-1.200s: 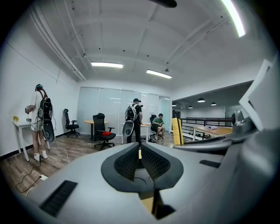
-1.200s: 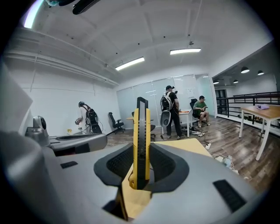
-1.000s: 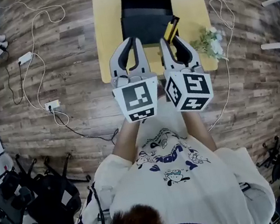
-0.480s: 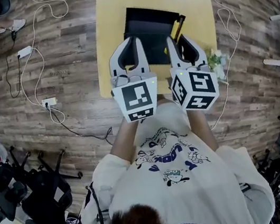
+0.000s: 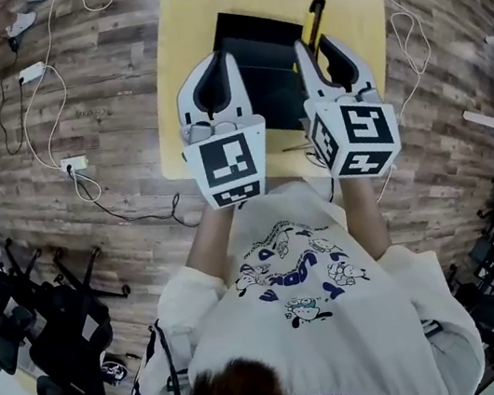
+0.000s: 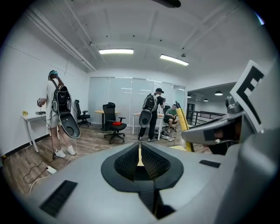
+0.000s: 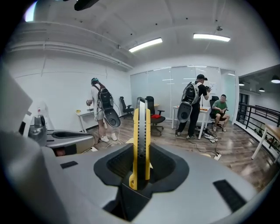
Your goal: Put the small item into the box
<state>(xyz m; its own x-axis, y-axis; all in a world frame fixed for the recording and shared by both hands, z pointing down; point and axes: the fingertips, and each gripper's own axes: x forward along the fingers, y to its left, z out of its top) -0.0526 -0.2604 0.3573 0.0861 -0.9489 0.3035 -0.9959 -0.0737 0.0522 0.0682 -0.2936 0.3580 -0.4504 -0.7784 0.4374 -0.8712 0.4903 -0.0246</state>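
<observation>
Knife (image 7: 139,131) clamped in right gripper (image 5: 324,53) should shift toward nine o'clock over box (image 5: 268,93) before release; left gripper (image 5: 216,67) closed, empty.

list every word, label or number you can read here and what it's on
None can be read.
white T-shirt: blue lettering in the chest print, too blurred to read.
marker cubes on the left gripper and right gripper: black-and-white square patterns only, no words.
yellow utility knife: no print visible.

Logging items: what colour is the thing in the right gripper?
Yellow with a dark centre strip; the knife shows best in the right gripper view.
</observation>
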